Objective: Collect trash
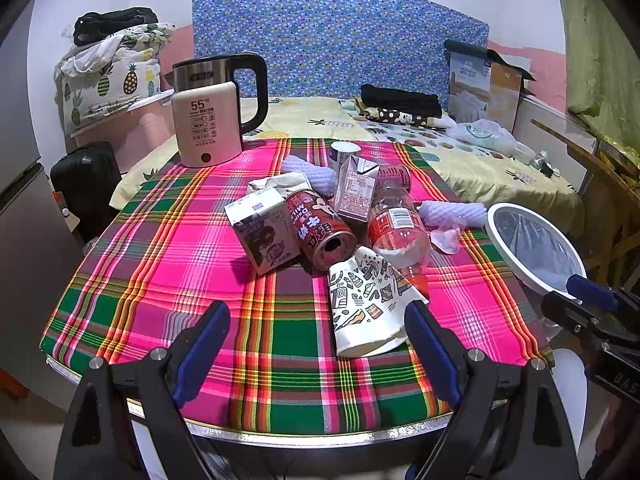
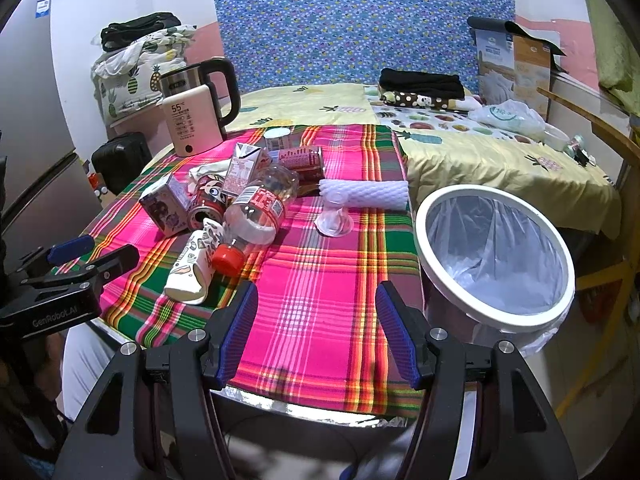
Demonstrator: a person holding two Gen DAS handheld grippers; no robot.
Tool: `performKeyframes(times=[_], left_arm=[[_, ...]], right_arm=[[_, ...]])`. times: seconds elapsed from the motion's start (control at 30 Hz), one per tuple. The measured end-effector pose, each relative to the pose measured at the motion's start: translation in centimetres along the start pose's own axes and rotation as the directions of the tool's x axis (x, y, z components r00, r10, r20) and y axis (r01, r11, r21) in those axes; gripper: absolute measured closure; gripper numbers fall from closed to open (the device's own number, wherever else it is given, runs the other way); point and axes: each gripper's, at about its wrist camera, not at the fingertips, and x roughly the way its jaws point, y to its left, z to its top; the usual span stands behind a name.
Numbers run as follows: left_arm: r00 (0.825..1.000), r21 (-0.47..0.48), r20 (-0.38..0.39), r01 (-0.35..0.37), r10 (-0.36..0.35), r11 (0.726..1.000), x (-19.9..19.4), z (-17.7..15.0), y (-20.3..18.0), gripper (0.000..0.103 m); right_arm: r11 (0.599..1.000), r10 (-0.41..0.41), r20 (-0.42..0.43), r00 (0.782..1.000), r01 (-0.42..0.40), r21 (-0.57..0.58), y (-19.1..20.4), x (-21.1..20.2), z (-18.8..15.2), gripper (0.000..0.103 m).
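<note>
1. Left wrist view:
   - Left hand-held gripper (image 1: 316, 332) spread wide, nothing between the blue pads, hanging over the near edge of the plaid tabletop (image 1: 160, 264).
   - Crushed paper cup (image 1: 366, 304) flat on the cloth just ahead, nearest piece of the trash heap, touching or all but touching the inner face of the right-hand pad.
   - Cup's long axis running away from the camera: open squashed mouth toward the tabletop edge, base tucked against the plastic bottle (image 1: 396, 232) and the red can (image 1: 320, 228).
   - Milk carton (image 1: 262, 232) just left of the can.
   - White-rimmed bin (image 1: 532, 244) well right of the cup, off the tabletop edge, with the right hand-held gripper (image 1: 580, 300) low beside it.

2. Right wrist view:
   - Right hand-held gripper (image 2: 316, 328) likewise open and empty, over bare cloth, between the cup (image 2: 194, 268) and the bin (image 2: 496, 256).
   - Cup lying off to its left, mouth toward the near edge, base under the bottle's red cap (image 2: 228, 258).
   - Left hand-held gripper (image 2: 88, 256) seen from the side, closer to the cup: likely the better arm for it.
   - Judging by the lie, a small shift right probably needed to straddle the flattened sides across the long axis.
</note>
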Motion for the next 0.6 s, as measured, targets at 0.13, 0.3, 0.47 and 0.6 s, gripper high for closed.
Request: performKeyframes(times=[0.13,0.3,0.47,0.6], left_arm=[[1.0,0.001,0.001,-0.001,0.001,1.0,0.0,0.0,-0.01,0.013],[1.0,0.001,0.0,-0.001,0.001,1.0,0.0,0.0,-0.01,0.013],[1.0,0.001,0.0,-0.001,0.001,1.0,0.0,0.0,-0.02,0.013],[1.0,0.002,0.0,-0.002,0.002,1.0,0.0,0.0,-0.02,0.013]], right_arm=[[1.0,0.001,0.0,1.0,-0.001,-0.001,-0.01,0.01,0.0,0.04],[1.0,-0.001,0.001,1.0,0.001,0.0,-0.01,-0.04,0.01,0.04],[1.0,-0.001,0.001,1.0,0.001,0.001,-0.1,0.01,-0.09,0.04],[1.0,-0.001,0.001,1.0,0.001,0.001,-0.12,0.0,-0.09,0.04]])
